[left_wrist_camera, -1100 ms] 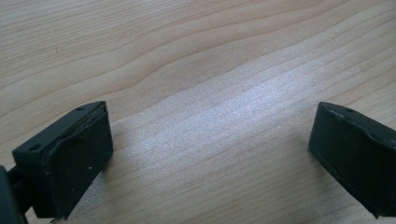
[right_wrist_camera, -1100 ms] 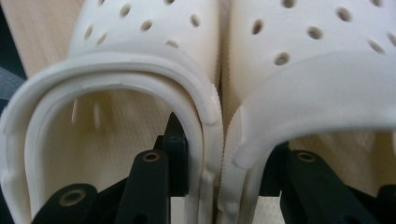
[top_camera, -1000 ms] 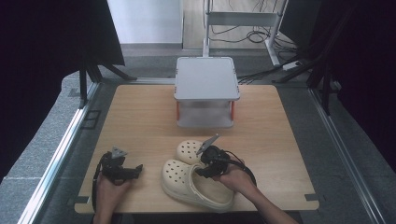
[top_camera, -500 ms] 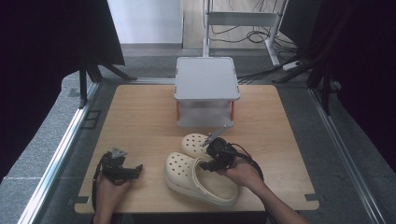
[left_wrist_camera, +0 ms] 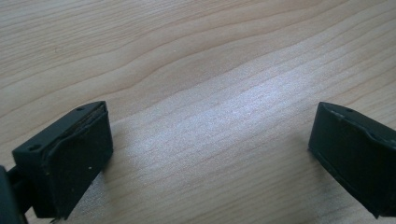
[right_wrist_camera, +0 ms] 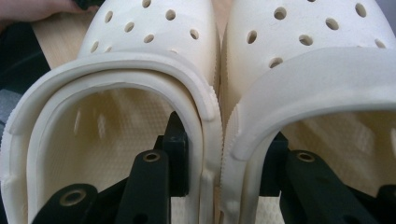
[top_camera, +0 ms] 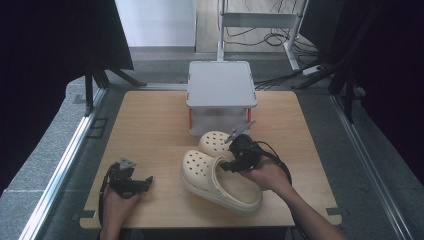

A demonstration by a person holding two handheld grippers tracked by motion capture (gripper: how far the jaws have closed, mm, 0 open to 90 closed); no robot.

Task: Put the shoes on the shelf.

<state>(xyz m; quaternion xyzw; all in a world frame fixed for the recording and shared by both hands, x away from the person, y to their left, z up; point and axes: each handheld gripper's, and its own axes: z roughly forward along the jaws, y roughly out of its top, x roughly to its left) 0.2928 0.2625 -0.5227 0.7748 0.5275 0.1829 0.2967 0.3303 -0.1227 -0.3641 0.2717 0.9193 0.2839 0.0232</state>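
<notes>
Jaws of the right gripper [right_wrist_camera: 219, 172] clamp the touching inner walls of two cream clogs [top_camera: 220, 177] — just in front of the grey box [top_camera: 221, 85]; left gripper [left_wrist_camera: 210, 154] gapes over bare surface [top_camera: 150, 125].

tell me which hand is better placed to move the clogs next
Right. The right hand-held gripper has one jaw inside each cream clog, pinching their adjoining inner walls together. The left hand-held gripper sits apart, open over bare table.
</notes>
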